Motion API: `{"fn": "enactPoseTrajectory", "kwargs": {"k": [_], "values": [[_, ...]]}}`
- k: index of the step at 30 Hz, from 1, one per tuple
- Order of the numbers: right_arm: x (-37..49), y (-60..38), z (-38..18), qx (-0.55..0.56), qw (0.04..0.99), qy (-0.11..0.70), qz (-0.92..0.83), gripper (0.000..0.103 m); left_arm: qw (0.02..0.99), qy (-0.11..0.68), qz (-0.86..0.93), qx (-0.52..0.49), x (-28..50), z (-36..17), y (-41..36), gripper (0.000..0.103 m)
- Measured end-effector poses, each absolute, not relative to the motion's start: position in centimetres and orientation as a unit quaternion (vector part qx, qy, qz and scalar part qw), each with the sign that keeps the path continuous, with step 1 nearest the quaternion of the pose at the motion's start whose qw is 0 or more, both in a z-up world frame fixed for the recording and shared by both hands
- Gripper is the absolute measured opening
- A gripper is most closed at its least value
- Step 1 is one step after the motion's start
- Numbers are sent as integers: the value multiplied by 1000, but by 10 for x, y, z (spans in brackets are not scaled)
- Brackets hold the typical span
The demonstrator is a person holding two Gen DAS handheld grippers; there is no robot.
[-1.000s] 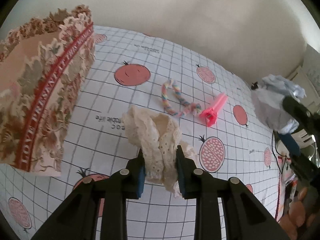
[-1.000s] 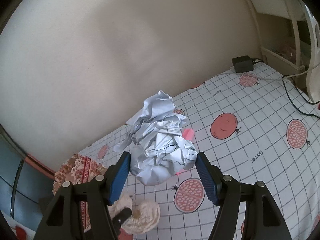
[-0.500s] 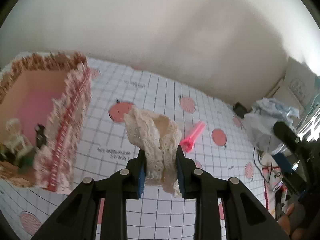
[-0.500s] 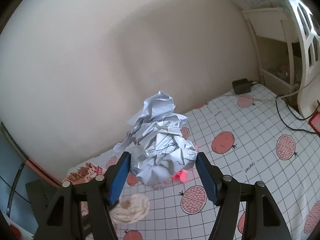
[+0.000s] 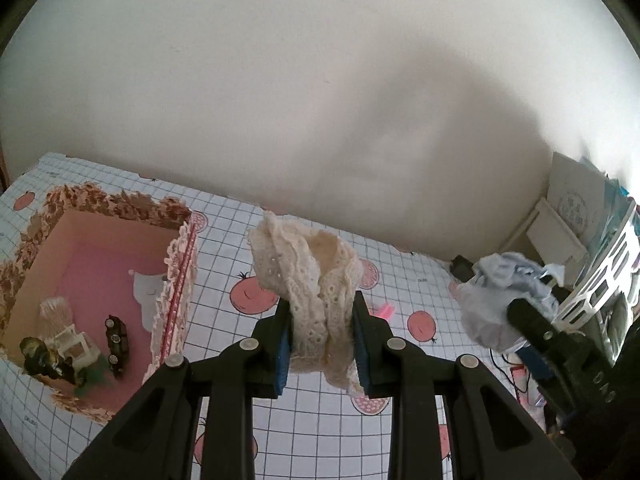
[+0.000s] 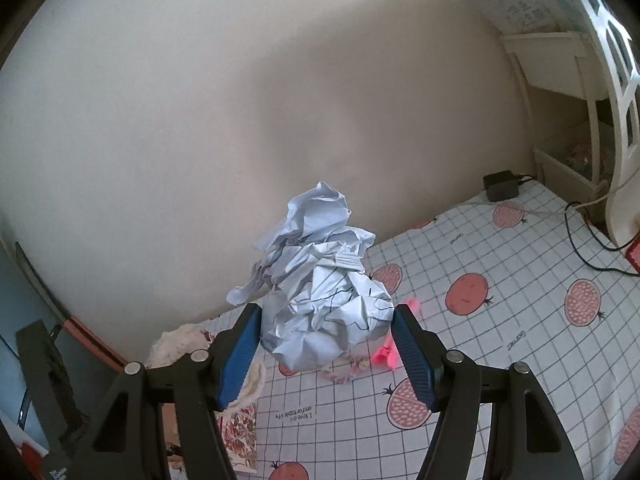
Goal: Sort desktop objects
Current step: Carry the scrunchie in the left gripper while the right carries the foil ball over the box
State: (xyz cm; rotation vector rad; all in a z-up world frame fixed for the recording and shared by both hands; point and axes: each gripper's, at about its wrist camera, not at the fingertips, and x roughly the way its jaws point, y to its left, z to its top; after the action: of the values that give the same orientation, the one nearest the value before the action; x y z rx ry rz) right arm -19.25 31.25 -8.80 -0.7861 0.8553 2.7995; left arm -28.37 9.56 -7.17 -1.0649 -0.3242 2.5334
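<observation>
- Left wrist view: the left tongs [image 5: 320, 340] are clenched on a cream lace scrunchie [image 5: 312, 276], its blue pads pressing both sides of the bunched fabric, which is held clear above the desk [image 5: 224, 264] with its grid-and-fruit cloth.
- To the left on the desk stands an open floral box [image 5: 176, 280] with a pink inside; small items lie in its near corner, too small to name.
- A pink clip [image 5: 385, 311] shows on the cloth just beyond the right finger.
- At the right edge, the right tongs [image 5: 532, 320] carry a crumpled paper ball [image 5: 496, 300].
- Right wrist view: the right tongs [image 6: 326, 348] grasp the crumpled paper ball [image 6: 324, 300] between wide-set blue pads, held up off the desk [image 6: 500, 320].
- Below and behind the ball, the pink clip [image 6: 390, 350] lies on the cloth beside a pastel braided loop [image 6: 344, 372].
- The scrunchie [image 6: 180, 342] shows at lower left, above a corner of the floral box [image 6: 240, 436].
- A black adapter [image 6: 500, 185] with its cable sits by the far wall.
</observation>
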Motion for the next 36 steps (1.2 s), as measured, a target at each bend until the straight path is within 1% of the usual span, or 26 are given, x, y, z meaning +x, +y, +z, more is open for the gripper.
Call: {"fn": "enactPoseTrajectory", "kwargs": {"k": [5, 12, 23, 36], "values": [[-200, 294, -90, -268, 36, 274, 923, 69, 170, -126, 900, -381, -284, -74, 81, 28], [-215, 255, -92, -276, -2, 255, 927, 69, 132, -140, 910, -368, -283, -72, 41, 28], [-230, 196, -99, -299, -56, 220, 927, 69, 62, -193, 913, -354, -282, -76, -40, 28], [-247, 135, -118, -323, -106, 183, 923, 69, 0, -248, 909, -336, -270, -83, -108, 28]]}}
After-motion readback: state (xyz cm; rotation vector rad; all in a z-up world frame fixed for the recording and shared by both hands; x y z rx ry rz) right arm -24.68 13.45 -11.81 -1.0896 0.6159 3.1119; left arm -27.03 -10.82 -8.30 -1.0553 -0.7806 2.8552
